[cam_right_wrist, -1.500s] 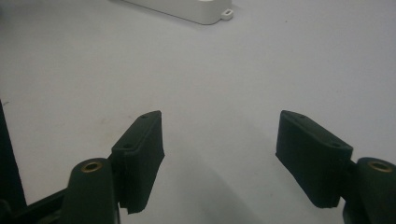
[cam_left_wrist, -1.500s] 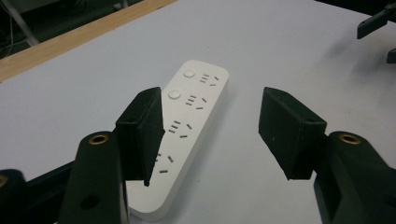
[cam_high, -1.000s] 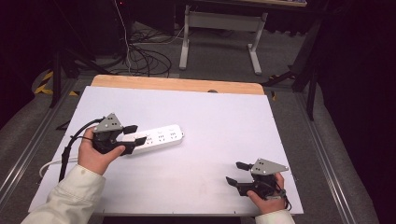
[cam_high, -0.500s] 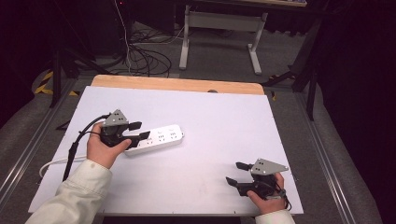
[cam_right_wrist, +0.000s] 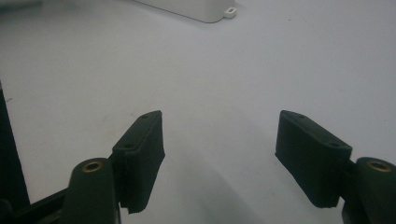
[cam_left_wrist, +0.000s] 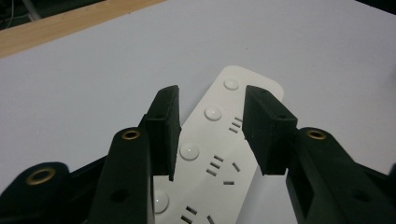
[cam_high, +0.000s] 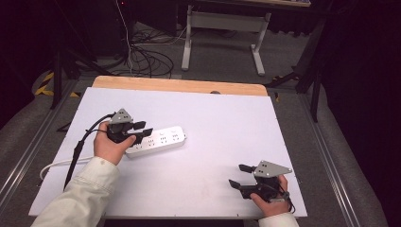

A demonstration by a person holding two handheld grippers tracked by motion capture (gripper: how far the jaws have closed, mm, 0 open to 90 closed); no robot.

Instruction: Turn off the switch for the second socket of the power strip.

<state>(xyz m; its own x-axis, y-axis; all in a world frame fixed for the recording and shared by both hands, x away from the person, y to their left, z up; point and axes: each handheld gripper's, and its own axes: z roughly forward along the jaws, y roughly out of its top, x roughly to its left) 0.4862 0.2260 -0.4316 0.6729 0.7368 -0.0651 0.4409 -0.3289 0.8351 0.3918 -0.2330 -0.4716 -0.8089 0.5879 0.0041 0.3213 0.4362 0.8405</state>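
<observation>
High view: white plastic power strip [cam_high: 156, 141], rigid, light, smooth-sided; we see it left of centre on the white worktop [cam_high: 222, 123]. Left gripper [cam_high: 140, 131] over its near end. Right gripper [cam_high: 239, 175] by front right corner, wide open, empty.

Left gripper view: jaws just been closing, straddling strip, pads not yet pressing. We'd grip across the narrow width.

Right gripper view: strip end [cam_right_wrist: 196, 9] far off.

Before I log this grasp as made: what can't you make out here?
- Left gripper pads on the power strip: left gripper view leaves contact unclear; the strip's near end is hidden by the jaws.
- Strip's cable: high view, the sleeve covers where it joins.
- Socket markings: too small in the high view.
</observation>
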